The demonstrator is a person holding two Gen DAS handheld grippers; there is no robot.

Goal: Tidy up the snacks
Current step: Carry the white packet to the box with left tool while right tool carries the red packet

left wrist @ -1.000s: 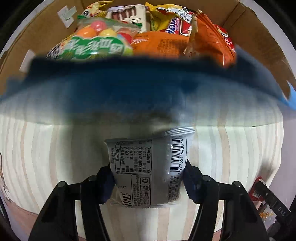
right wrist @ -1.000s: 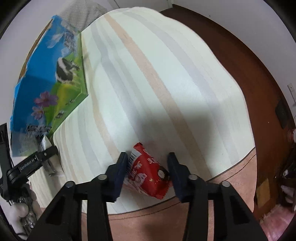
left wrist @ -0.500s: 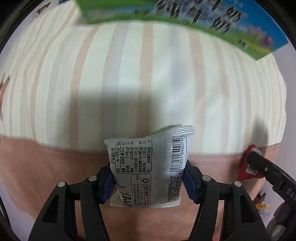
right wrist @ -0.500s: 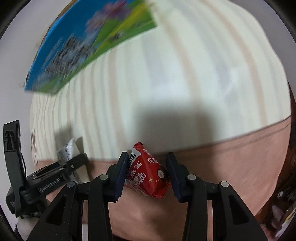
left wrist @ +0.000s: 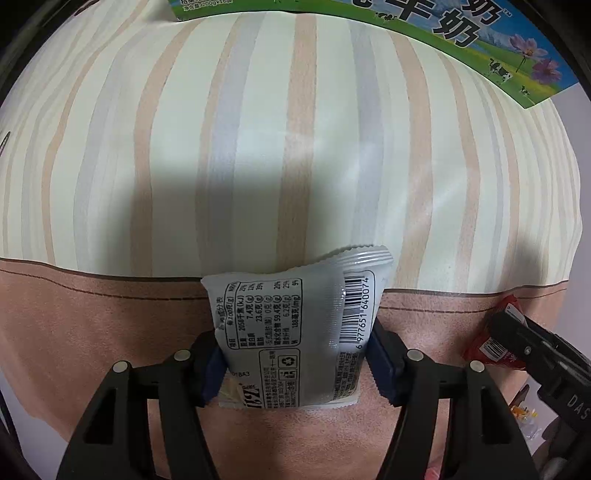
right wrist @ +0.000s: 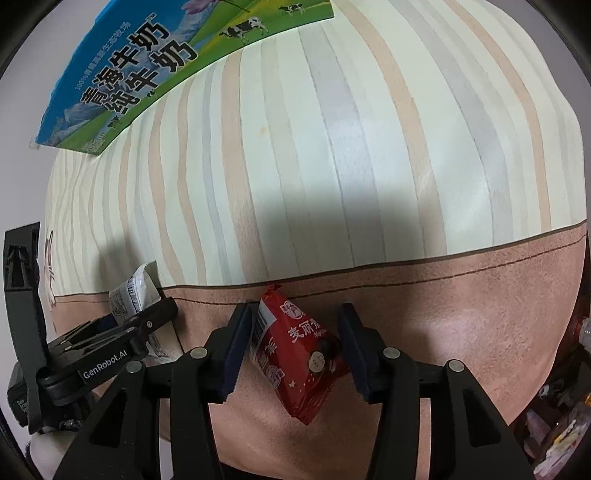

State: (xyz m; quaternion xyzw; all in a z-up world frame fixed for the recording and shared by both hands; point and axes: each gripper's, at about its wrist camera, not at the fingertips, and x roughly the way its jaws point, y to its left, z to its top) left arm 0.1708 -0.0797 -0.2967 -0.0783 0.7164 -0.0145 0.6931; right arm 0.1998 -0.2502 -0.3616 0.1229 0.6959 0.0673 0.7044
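My left gripper (left wrist: 297, 363) is shut on a silver-grey snack packet (left wrist: 291, 328) with a barcode, held upright above the front edge of the striped table. My right gripper (right wrist: 291, 349) is shut on a red snack packet (right wrist: 299, 358) with white Chinese lettering, also over the table's front edge. The left gripper (right wrist: 122, 334) and its grey packet (right wrist: 129, 293) show at the left of the right wrist view. The right gripper's finger and the red packet (left wrist: 491, 345) show at the right of the left wrist view. The two grippers are side by side.
A blue and green milk carton box (right wrist: 147, 66) stands at the far side of the striped tablecloth (left wrist: 295, 147); it also shows in the left wrist view (left wrist: 461, 33). A pink-brown border (right wrist: 443, 302) runs along the table's front. Cluttered items lie at far right (right wrist: 565, 424).
Both grippers pulled back from the box toward the table's front edge, each keeping its packet. The open snack box has left the left wrist view; only its outer side shows.
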